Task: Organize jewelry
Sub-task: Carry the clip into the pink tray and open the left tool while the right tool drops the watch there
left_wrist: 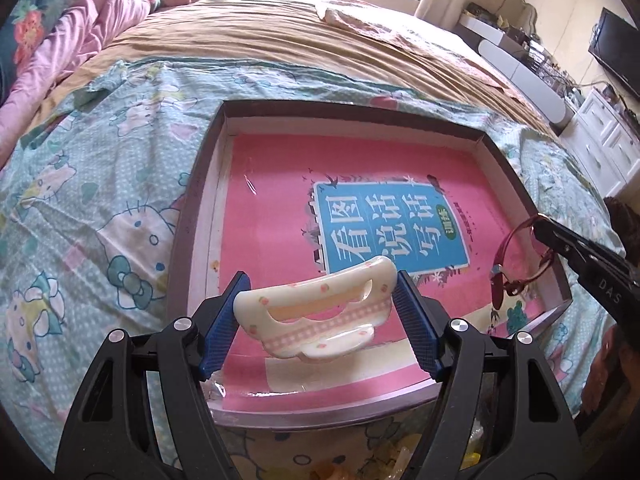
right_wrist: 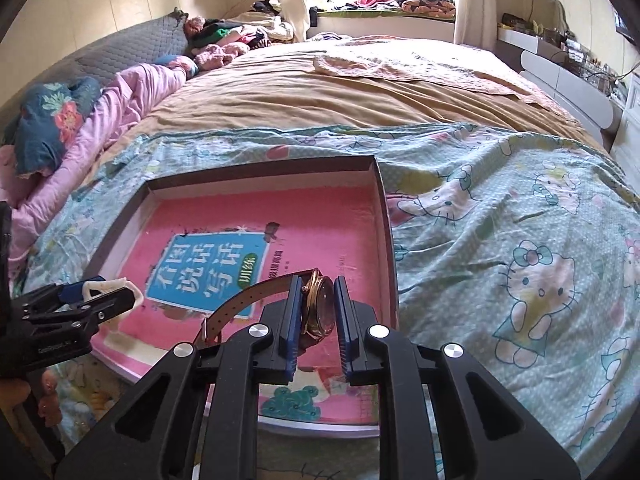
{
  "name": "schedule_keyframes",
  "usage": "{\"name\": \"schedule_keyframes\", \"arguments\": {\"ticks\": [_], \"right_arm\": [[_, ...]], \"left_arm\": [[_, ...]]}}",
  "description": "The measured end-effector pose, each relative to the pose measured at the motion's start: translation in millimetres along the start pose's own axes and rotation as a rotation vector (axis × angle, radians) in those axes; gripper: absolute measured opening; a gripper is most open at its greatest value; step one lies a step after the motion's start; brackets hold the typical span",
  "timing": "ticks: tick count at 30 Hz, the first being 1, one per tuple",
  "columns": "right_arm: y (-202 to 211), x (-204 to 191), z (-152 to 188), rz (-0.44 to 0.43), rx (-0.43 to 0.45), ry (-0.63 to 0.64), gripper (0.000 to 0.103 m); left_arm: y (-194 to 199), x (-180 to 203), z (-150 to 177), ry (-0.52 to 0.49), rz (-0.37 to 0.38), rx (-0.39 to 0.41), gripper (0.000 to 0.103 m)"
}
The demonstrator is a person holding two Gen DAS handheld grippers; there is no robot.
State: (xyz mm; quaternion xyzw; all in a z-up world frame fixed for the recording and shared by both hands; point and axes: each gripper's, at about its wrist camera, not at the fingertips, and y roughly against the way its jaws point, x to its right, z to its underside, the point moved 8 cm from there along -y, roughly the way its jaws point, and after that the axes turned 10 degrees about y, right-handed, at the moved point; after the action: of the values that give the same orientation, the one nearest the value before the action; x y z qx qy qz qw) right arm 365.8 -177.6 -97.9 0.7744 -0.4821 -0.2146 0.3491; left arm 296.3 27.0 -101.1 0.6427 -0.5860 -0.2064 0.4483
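At lower centre of its own view, the left gripper [left_wrist: 318, 312] angles downward, its jaws spread wide and clamped on a cream hair clip [left_wrist: 316, 312] above the shallow box [left_wrist: 192, 208]. The right gripper [right_wrist: 318, 312], also tilted down, is pinched tight on a gold wristwatch [right_wrist: 318, 306] over the box's right side. Inside lies a pink book [left_wrist: 272, 200].

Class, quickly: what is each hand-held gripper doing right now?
Left hand-held gripper: closed on a cream hair clip.
Right hand-held gripper: closed on a wristwatch.
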Motion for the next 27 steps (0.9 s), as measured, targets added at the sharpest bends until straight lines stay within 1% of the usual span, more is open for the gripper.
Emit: {"name": "schedule_keyframes", "arguments": {"ticks": [3, 8, 10, 11, 12, 14, 16, 17, 19, 21, 24, 26, 27], "right_arm": [[-5, 0, 5, 0.005, -0.022, -0.004, 0.015], [-6, 3, 12, 0.000, -0.029, -0.028, 0.016], [-5, 3, 14, 0.001, -0.031, -0.030, 0.018], [-2, 4, 14, 0.004, -0.026, -0.037, 0.028], [1, 5, 14, 0.007, -0.019, -0.043, 0.041], [12, 5, 15, 0.013, 0.009, -0.050, 0.050], [20, 5, 15, 0.018, 0.025, -0.052, 0.054], [24, 5, 15, 0.019, 0.030, -0.055, 0.059], [33, 5, 16, 0.018, 0.045, -0.062, 0.061], [42, 5, 17, 0.018, 0.058, -0.069, 0.062], [55, 4, 20, 0.021, 0.079, -0.074, 0.075], [63, 3, 24, 0.027, 0.088, -0.070, 0.075], [66, 2, 25, 0.028, 0.089, -0.069, 0.075]], "left_arm": [[-5, 2, 6, -0.021, 0.001, -0.022, 0.065], [-6, 6, 8, -0.063, -0.017, -0.012, 0.065], [-7, 6, 8, -0.066, -0.013, -0.016, 0.065], [-7, 5, 9, -0.063, -0.010, -0.019, 0.065], [-8, 5, 9, -0.062, -0.009, -0.019, 0.065], [-7, 4, 9, -0.058, -0.008, -0.019, 0.065], [-5, 2, 9, -0.052, -0.006, -0.017, 0.066], [-4, 1, 8, -0.048, -0.004, -0.015, 0.066], [-2, 1, 8, -0.043, 0.001, -0.010, 0.074], [3, 0, 7, -0.040, 0.010, -0.001, 0.075], [12, -3, 4, -0.031, 0.015, 0.019, 0.079], [19, -4, 2, -0.026, 0.023, 0.038, 0.080], [24, -5, 0, -0.025, 0.026, 0.052, 0.082]]}}
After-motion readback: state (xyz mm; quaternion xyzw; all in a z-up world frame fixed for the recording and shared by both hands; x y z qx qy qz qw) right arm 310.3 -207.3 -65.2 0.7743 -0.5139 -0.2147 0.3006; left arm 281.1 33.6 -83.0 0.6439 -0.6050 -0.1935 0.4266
